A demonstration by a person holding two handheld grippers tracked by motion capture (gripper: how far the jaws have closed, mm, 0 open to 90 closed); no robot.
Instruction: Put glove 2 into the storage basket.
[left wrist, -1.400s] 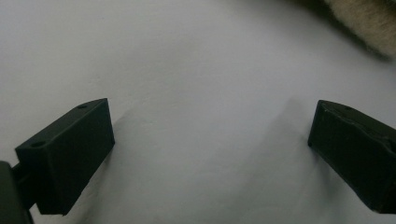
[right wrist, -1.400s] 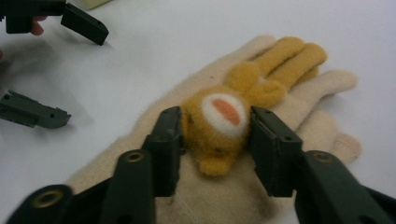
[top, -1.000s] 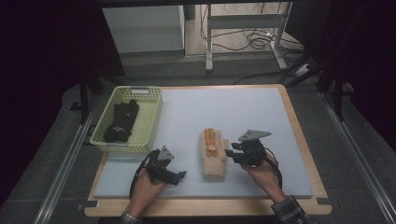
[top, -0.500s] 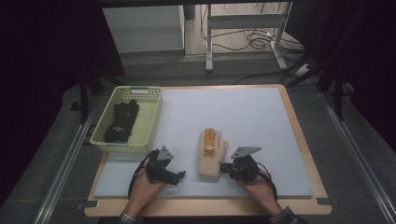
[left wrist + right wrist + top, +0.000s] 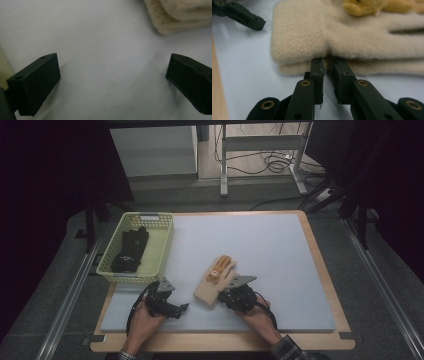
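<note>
Left tool (image 5: pixel 170 306) low with jaws wide apart — right tool (image 5: pixel 327 65) jaws nearly together, just closing

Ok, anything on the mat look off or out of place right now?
Nothing spilled or damaged. The beige gloves lie stacked and slanted on the mat; the right gripper pinches a small pucker in their cuff edge. The black gloves lie in the yellow basket. The left gripper is open on bare mat.

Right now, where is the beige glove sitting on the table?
In the high view the beige glove lies on the grey mat, near its front edge, right of the yellow basket, between the left tool and the right tool, which pinches its cuff edge.
</note>
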